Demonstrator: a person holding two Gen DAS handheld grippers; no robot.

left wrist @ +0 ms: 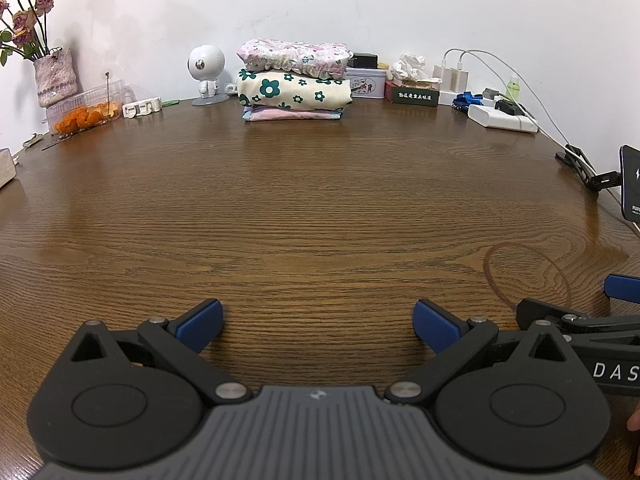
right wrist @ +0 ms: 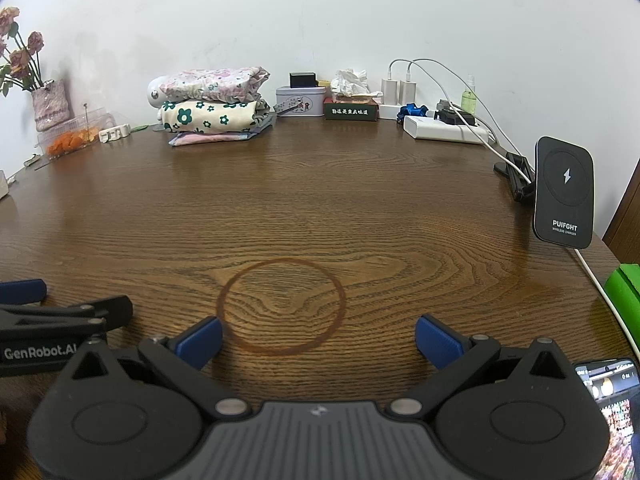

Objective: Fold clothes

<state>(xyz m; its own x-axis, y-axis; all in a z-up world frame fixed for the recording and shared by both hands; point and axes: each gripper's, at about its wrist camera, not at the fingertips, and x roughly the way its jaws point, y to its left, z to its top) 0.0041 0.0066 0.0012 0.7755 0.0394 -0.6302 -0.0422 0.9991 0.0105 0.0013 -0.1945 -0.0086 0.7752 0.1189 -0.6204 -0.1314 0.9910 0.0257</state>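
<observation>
While both tools hover low over the bare wooden table [left wrist: 312, 208], the left gripper [left wrist: 318, 320] and right gripper [right wrist: 319, 338] spread their blue fingers wide, holding nothing; the stack of folded clothes [left wrist: 295, 80] sits at upper centre, against the wall.

Dark brown wood-grain tabletop [left wrist: 320, 208] looked smooth and semi-glossy, the stack of soft floral cloth garments [left wrist: 294, 80] was matt, and the left gripper [left wrist: 318, 326] had matt black plastic arms, blue pads [left wrist: 202, 322], bare metal pins.
</observation>
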